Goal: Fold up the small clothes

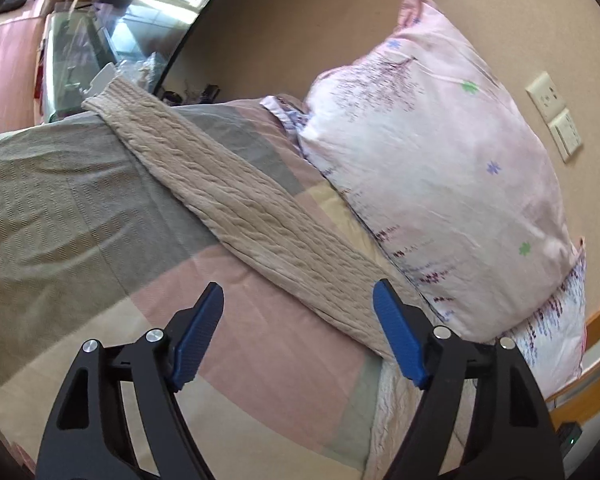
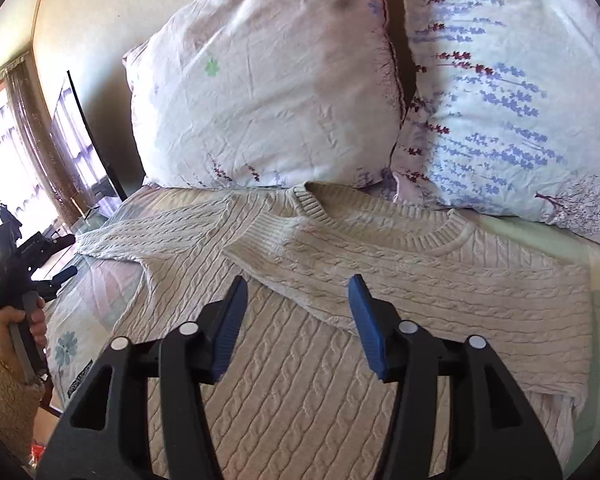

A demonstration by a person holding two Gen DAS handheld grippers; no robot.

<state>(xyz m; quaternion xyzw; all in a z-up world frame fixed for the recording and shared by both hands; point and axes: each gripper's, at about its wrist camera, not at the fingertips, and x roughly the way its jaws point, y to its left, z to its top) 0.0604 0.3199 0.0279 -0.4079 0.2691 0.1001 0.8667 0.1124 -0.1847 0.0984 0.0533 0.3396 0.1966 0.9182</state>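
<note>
Item: cable-knit sweater (image 2: 340, 320), cream, lying face up on the bed (image 1: 60, 208) just below two pillows (image 2: 260, 92). In my right view one sleeve (image 2: 380, 276) is already folded across the chest; the other sleeve (image 1: 236, 200) lies stretched out toward the bed's far edge, as my left view shows.

Handling, as I judge it: soft, limp, fairly thick knit; light enough for one jaw pair, but it will sag and stretch where lifted. Not slippery, since the ribbed texture should grip the blue pads well. Not fragile, though loose yarn could snag.

Where to take hold: the ribbed cuff of the outstretched sleeve, or the shoulder seam; for the body fold, the hem corners.

Left gripper (image 1: 298, 300): jaws spread wide, empty, hovering near the outstretched sleeve, not touching it.

Right gripper (image 2: 298, 292): jaws spread, empty, above the folded sleeve and chest.
</note>
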